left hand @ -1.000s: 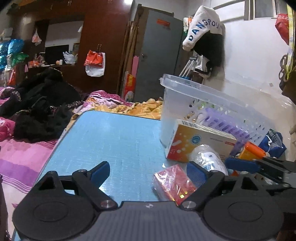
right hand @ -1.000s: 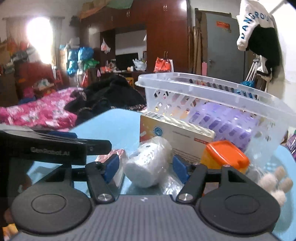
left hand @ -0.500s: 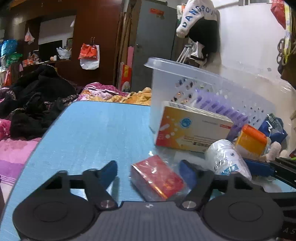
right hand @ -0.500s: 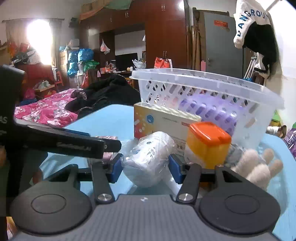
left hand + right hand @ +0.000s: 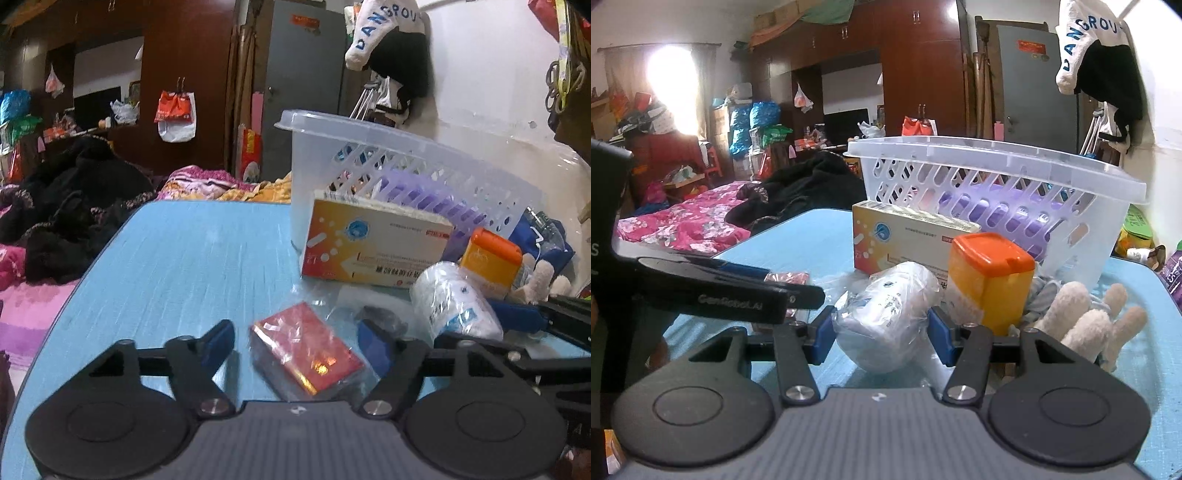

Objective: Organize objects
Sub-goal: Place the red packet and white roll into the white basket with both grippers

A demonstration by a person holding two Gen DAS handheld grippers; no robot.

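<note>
A blue worktop (image 5: 177, 258) carries everything, with a bed (image 5: 683, 225) beyond its far edge. The biggest thing on it is a clear slotted basket (image 5: 997, 184) at the back, with something purple showing through its slots. A yellow and white box (image 5: 373, 245) leans against the basket's front wall. Just beside the box stands a yellow jar with an orange lid (image 5: 990, 280), and fuzzy cream gloves (image 5: 1089, 321) lie near its right side. The right gripper (image 5: 881, 334) has its fingers closed against both sides of a plastic-wrapped white roll (image 5: 886, 317) resting on the worktop. The left gripper (image 5: 299, 345) is spread wide around a wrapped red packet (image 5: 306, 345), neither finger touching it.
</note>
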